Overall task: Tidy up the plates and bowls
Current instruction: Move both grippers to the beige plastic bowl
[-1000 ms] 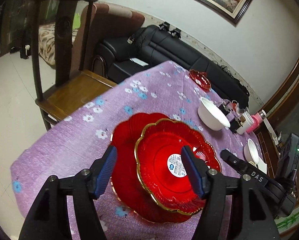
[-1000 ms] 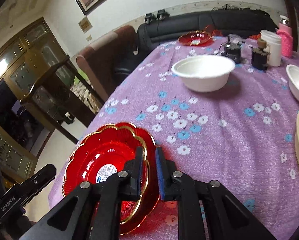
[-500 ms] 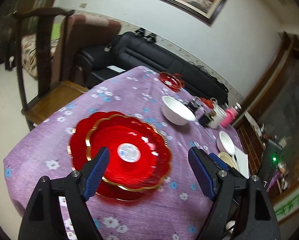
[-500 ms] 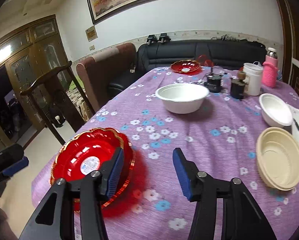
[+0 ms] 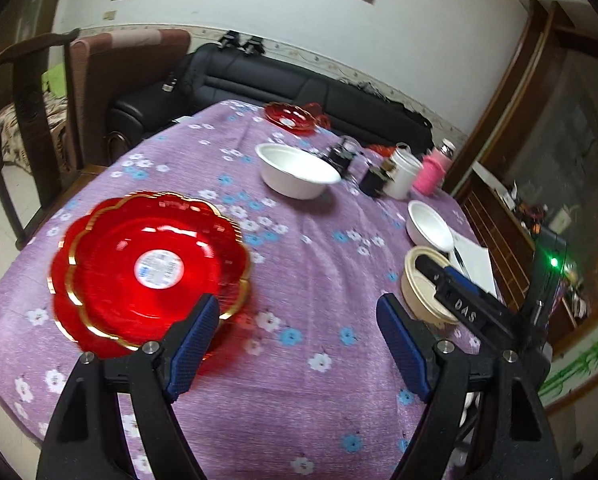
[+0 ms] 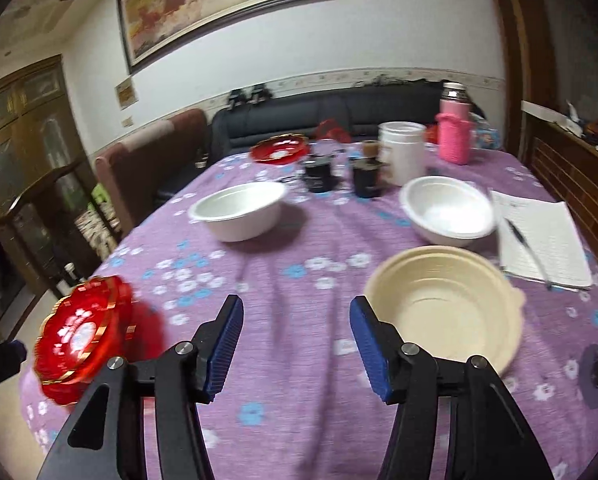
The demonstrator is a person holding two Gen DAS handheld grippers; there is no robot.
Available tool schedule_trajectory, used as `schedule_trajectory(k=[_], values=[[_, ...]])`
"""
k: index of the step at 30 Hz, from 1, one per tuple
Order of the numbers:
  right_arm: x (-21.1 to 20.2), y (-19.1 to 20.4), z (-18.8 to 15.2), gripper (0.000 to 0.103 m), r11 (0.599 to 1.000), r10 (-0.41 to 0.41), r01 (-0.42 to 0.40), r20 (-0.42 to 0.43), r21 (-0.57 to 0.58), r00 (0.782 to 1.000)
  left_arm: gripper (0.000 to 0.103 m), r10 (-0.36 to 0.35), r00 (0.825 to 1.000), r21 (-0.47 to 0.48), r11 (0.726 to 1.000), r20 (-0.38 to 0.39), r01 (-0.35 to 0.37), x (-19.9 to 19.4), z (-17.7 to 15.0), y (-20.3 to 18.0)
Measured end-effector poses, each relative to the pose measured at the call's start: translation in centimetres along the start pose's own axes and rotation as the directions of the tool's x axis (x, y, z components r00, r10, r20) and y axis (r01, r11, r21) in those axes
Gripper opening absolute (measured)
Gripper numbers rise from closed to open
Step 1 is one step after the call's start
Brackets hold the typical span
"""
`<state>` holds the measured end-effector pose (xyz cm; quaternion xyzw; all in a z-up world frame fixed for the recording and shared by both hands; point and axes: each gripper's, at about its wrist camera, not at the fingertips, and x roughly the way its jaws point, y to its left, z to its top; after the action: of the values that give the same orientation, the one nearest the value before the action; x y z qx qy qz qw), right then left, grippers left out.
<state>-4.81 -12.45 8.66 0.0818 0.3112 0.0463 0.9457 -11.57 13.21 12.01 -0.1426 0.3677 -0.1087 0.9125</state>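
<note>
Both claws empty: left gripper (image 5: 299, 340) spread wide over bare purple tablecloth (image 5: 323, 264), right gripper (image 6: 296, 346) opening, nothing between its blue pads. Stacked red plates (image 5: 151, 268) resting at ten o'clock of the left claw, just beside its left finger, with a lone red plate (image 5: 289, 120) far off at twelve. Beige bowl (image 6: 443, 308) lying at two o'clock, just beside the right claw's right finger, white bowls (image 6: 239, 214) beyond at eleven and one; probably the right hand's nearest pick.

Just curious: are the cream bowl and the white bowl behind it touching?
Cannot tell. In the right wrist view, the cream bowl overlaps the white bowl; motion blur hides any gap.
</note>
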Motion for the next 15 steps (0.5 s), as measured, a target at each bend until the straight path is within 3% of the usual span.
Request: schedule_trajectory(k=[7, 15], values=[[0.5, -4.5, 0.8, 0.064, 0.994, -0.108, 0.108, 0.039, -0.006, 0.993, 0.08, -0.01, 0.999, 0.054, 0.998, -0.052, 0.013, 2.4, -0.7, -2.9], [0.5, -8.8, 0.6, 0.067, 0.98, -0.188, 0.18, 0.111, 0.08, 0.976, 0.08, -0.023, 0.996, 0.107, 0.994, -0.088, 0.032, 4.9, -1.0, -5.6]])
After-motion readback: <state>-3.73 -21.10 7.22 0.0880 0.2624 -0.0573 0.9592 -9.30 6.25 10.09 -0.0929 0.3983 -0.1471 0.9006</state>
